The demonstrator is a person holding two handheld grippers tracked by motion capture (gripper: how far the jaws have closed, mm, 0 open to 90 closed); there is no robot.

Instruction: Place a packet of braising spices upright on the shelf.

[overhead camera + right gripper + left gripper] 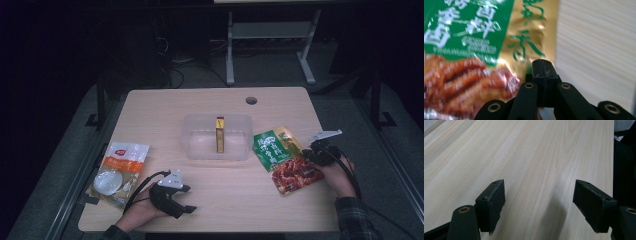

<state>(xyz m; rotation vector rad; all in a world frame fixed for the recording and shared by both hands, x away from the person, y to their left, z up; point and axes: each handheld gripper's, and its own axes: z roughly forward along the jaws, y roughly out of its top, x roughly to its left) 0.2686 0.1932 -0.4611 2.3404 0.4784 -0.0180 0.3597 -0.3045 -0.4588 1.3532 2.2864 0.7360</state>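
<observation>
At the left edge of the wooden table I am seeing a white and orange snack pouch lying flat. Just beside it my left gripper is resting over bare wood with its jaws standing wide and nothing between them. In the middle, a clear plastic container is holding a small yellow box upright. At the right, my right gripper is pinching with closed jaws the edge of the green and gold snack packet, lying just right of the container.
</observation>
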